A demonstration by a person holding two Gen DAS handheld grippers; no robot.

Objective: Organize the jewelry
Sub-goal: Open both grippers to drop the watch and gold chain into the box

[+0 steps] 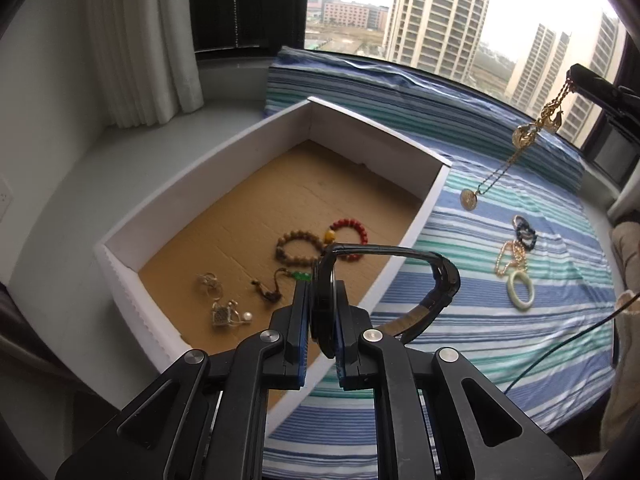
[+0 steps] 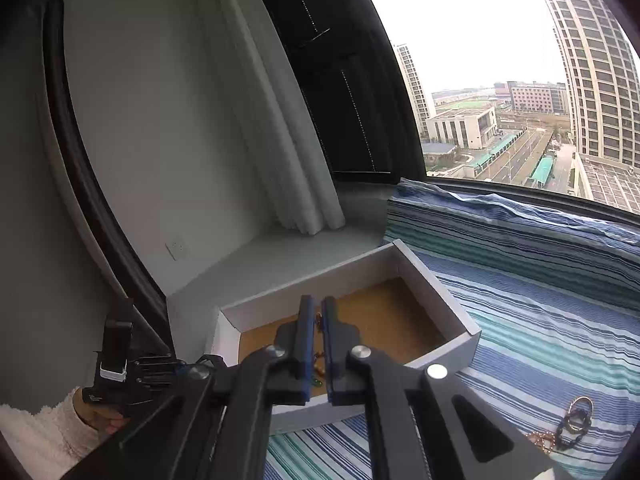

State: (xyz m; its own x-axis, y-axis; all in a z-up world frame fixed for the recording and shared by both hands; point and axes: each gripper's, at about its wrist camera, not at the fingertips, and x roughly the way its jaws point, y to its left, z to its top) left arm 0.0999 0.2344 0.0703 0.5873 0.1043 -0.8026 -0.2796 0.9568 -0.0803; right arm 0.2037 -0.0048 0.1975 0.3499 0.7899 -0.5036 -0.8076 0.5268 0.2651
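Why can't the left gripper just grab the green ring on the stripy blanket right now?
Probably not yet: the left gripper is already shut on a black watch, so its jaws are full. The green ring lies uncovered on the blanket, so the way looks free once the watch is put down.

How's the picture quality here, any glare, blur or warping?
Left wrist view: sky behind the towers blown out, striped bedding edge bowed by the fisheye, box contents sharp. Right wrist view: window glare again, wall and curtain dim and curved, corners vignetted.
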